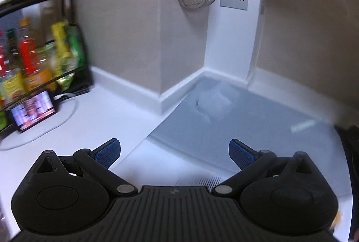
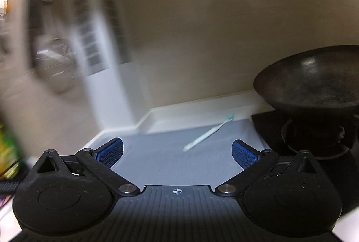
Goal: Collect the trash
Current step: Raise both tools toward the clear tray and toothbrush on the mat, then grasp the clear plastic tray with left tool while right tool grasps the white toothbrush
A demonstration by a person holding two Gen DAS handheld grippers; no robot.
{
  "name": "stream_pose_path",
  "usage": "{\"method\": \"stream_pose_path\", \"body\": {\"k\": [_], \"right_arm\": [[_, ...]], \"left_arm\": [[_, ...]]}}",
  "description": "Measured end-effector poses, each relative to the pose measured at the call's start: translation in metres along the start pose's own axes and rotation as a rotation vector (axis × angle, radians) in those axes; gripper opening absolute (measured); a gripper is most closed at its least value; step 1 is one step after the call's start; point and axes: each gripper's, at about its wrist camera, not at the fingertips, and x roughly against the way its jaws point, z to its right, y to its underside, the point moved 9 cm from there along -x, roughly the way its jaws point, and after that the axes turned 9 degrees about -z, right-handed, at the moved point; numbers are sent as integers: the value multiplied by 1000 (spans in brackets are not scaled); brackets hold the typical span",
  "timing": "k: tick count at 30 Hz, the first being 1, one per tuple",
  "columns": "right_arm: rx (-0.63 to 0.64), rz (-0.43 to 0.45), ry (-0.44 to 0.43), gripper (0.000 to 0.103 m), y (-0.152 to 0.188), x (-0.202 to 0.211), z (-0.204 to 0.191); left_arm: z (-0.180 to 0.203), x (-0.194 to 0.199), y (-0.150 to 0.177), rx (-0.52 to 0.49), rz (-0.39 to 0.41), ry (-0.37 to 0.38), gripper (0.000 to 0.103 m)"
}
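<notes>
The left gripper (image 1: pixel 174 153) is matte black plastic with a ribbed central deck; two round housings flank it, each topped by a triangular cut-out; silver pivot pins join the angled link arms; the fingers (image 1: pixel 107 153) carry blue textured pads. The right gripper (image 2: pixel 177 153) is built alike; its deck bears a small white crosshair mark; its pads (image 2: pixel 244 155) are the same blue.

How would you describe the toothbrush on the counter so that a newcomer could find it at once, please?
Start at the black wok on the right of the counter. Left of it a grey mat lies against the wall, and the toothbrush rests on it at a slant. It is the only thin pale stick there, with a teal head pointing toward the wall.
</notes>
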Motion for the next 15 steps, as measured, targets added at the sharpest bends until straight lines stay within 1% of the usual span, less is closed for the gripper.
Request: {"method": "stream_pose_path", "body": {"k": [3,5,8,9,10,11,15], "right_arm": [[-15,-31,104,103,-25,-70,-4],[-21,-78,179,103,-34,-116,3],[0,-163,219,103,-39,-179,18],[17,-206,232,103,-38,-199,24],[23,-238,257,103,-37,-217,30],[28,-250,269,103,-36,-231,36],[22,-278,325,103,-34,-276,59]], "left_arm": [[18,-45,-29,14,-37,30,103],[28,-76,-45,18,-69,44,103],[42,-119,-64,13,-103,44,103],[45,-134,-69,10,-119,38,103],[47,-149,-72,17,-139,29,103],[49,-163,-76,28,-159,24,103],[53,-207,-85,78,-239,50,103]]}}
